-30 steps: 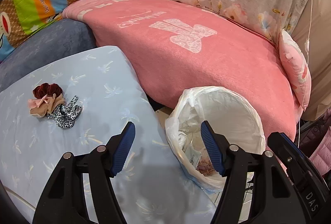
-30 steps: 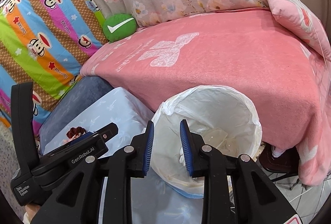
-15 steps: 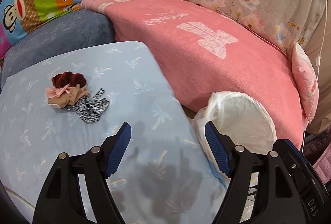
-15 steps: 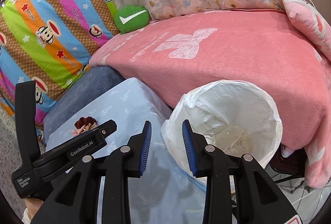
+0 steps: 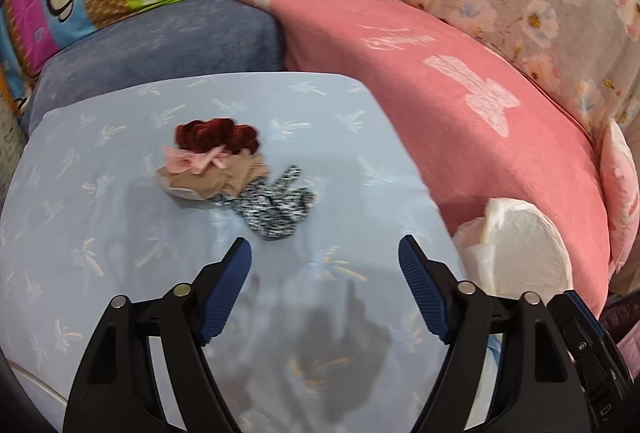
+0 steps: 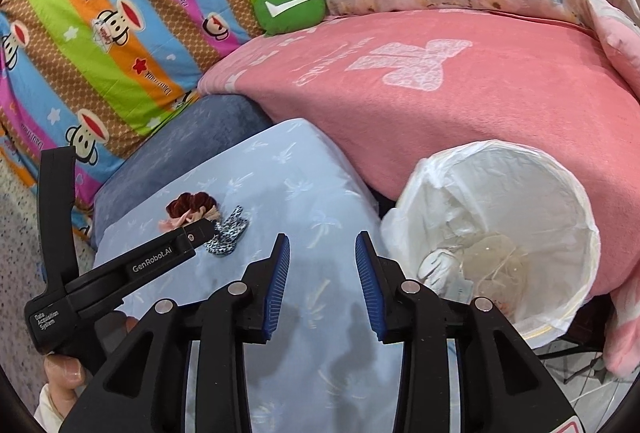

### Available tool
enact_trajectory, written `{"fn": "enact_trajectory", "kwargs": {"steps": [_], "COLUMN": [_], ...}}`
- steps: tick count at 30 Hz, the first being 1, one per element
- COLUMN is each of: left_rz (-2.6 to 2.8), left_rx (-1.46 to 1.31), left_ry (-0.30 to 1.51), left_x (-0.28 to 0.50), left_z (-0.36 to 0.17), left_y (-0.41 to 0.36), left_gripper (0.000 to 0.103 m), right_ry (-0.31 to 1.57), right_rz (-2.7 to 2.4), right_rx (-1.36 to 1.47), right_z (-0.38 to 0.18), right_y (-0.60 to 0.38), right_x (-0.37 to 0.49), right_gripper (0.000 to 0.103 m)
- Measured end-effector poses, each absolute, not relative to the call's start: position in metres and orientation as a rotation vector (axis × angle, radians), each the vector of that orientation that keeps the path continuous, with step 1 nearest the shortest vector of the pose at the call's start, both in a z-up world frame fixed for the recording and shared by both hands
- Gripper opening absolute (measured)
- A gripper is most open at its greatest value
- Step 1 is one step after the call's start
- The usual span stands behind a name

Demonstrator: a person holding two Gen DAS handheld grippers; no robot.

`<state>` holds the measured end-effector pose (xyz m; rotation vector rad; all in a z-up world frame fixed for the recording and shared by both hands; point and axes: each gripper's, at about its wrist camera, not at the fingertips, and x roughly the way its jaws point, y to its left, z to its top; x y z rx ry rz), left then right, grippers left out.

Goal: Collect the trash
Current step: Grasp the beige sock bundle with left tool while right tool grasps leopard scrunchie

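right gripper (image 6: 322, 275) jaws just opening, empty | over light-blue cloth (image 6: 288, 169) | white-lined bin (image 6: 560, 193) at right

Both wrist cameras look steeply down, close over the blue cloth (image 5: 120, 233), sharing the bin (image 6: 552, 193).

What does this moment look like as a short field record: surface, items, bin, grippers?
surface: light blue cloth
items: small pile of hair scrunchies, dark red, pink-tan and black-and-white
bin: white-lined trash bin beside the cloth, some trash inside
left gripper: open, nothing between its jaws, which have just been opening; pile ahead
right gripper: open, empty, jaws have just been opening
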<state>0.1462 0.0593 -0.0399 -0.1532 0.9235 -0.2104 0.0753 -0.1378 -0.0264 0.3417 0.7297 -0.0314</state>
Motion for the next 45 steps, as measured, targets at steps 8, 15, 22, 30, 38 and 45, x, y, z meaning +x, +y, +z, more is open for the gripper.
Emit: {"fn": "enact_trajectory", "kwargs": {"steps": [8, 15, 22, 30, 38, 45], "left_rz": [-0.110, -0.045, -0.018, -0.052, -0.112, -0.143], "left_rx": [-0.197, -0.232, -0.265, -0.276, -0.322, -0.357], "left_ry": [0.935, 0.963, 0.990, 1.013, 1.045, 1.032], "left_x": [0.164, 0.185, 0.206, 0.226, 0.230, 0.222], "left_z": [-0.053, -0.069, -0.083, -0.095, -0.106, -0.106], "left_y": [0.111, 0.145, 0.163, 0.160, 0.163, 0.168], "left_gripper": [0.079, 0.079, 0.079, 0.075, 0.062, 0.063], "right_ry": [0.766, 0.802, 0.839, 0.877, 0.923, 0.968], "right_rz": [0.027, 0.070, 0.108, 0.142, 0.161, 0.184], "right_rx": [0.304, 0.276, 0.253, 0.238, 0.225, 0.235], "right_z": [-0.035, -0.049, -0.066, -0.086, -0.111, -0.131], "right_y": [-0.101, -0.071, -0.040, -0.013, 0.002, 0.009], "right_x": [0.102, 0.131, 0.162, 0.199, 0.228, 0.241], "right_gripper": [0.037, 0.039, 0.039, 0.039, 0.039, 0.033]}}
